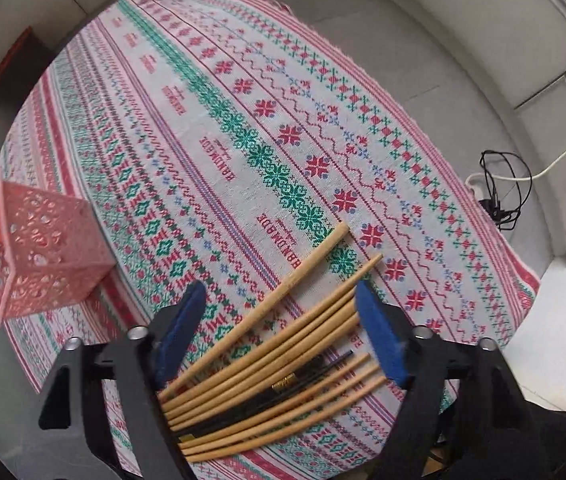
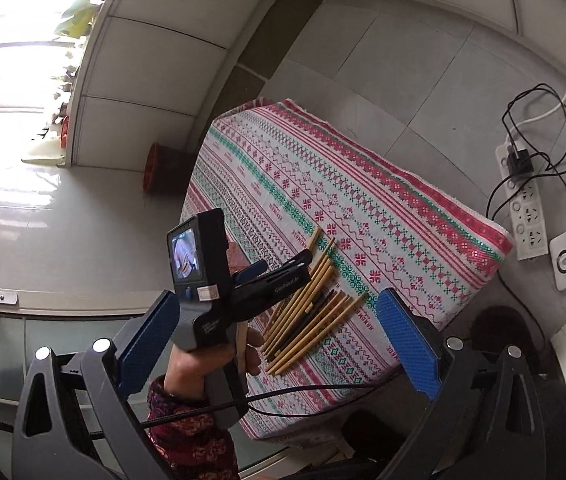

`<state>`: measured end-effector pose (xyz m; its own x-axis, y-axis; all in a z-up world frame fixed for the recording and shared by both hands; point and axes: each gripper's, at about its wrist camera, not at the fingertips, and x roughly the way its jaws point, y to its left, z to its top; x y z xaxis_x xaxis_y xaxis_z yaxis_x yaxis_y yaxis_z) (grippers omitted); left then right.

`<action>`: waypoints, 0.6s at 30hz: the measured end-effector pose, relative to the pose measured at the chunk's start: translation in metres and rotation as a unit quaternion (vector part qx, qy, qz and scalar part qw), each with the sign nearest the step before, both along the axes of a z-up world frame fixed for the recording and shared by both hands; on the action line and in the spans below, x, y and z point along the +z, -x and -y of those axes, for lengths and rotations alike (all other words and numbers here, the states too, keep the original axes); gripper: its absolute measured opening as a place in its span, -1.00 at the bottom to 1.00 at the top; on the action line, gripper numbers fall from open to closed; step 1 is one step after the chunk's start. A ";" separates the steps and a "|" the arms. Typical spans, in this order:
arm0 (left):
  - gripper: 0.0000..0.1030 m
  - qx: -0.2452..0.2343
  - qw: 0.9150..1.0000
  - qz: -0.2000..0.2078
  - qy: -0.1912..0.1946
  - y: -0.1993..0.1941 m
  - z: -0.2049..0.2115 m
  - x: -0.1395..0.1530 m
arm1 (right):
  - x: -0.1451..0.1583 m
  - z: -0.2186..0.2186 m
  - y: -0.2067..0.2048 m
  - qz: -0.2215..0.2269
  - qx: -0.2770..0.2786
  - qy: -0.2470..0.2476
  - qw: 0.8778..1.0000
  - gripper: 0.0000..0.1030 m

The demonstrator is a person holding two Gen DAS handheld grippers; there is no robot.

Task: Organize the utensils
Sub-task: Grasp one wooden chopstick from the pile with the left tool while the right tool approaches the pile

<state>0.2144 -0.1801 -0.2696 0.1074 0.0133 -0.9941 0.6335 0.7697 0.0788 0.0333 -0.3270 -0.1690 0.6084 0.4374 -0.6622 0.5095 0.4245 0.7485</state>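
Several bamboo chopsticks (image 1: 283, 344) and a few black ones (image 1: 315, 368) lie in a loose bundle on the patterned tablecloth (image 1: 223, 128). My left gripper (image 1: 279, 320) is open, just above the bundle, its blue pads on either side of it. A pink perforated holder (image 1: 43, 252) stands at the table's left edge. In the right wrist view my right gripper (image 2: 279, 332) is open and empty, held high above the floor. It looks down on the left gripper (image 2: 271, 276), the chopsticks (image 2: 311, 304) and the tablecloth (image 2: 363, 208).
A power strip (image 2: 523, 216) with black cables (image 1: 503, 184) and a white device (image 2: 565, 260) lie on the floor right of the table. A red stool (image 2: 153, 168) stands beyond the far end. Tiled floor surrounds the table.
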 end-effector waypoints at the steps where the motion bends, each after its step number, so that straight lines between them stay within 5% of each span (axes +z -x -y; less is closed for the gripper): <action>1: 0.26 -0.002 1.000 -0.001 -0.002 -0.002 0.000 -0.003 | -0.002 0.000 -0.001 -0.004 -0.004 0.000 1.000 0.87; 6: 0.03 -0.017 1.000 -0.020 -0.009 -0.013 0.003 -0.028 | -0.012 0.005 0.001 -0.018 -0.028 -0.008 0.999 0.87; 11: 0.06 -0.047 0.998 -0.026 0.018 -0.020 -0.007 -0.040 | -0.031 0.011 0.004 -0.047 -0.067 -0.049 0.995 0.87; 13: -0.07 -0.056 0.998 -0.010 0.026 -0.019 -0.012 -0.040 | -0.047 0.009 0.001 -0.067 -0.066 -0.074 0.993 0.87; 16: -0.68 -0.057 0.998 0.004 0.039 -0.017 -0.024 -0.034 | -0.073 -0.004 -0.008 -0.105 -0.046 -0.098 0.989 0.87; 18: -0.77 -0.054 0.997 0.014 0.047 -0.016 -0.035 -0.030 | -0.087 -0.015 -0.013 -0.124 -0.034 -0.101 0.987 0.87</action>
<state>0.2308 -0.1450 -0.2998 0.1309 -0.0936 -0.9870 0.7112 0.7024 0.0277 0.0462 -0.3122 -0.2559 0.4718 0.5388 -0.6979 0.7095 0.2380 0.6633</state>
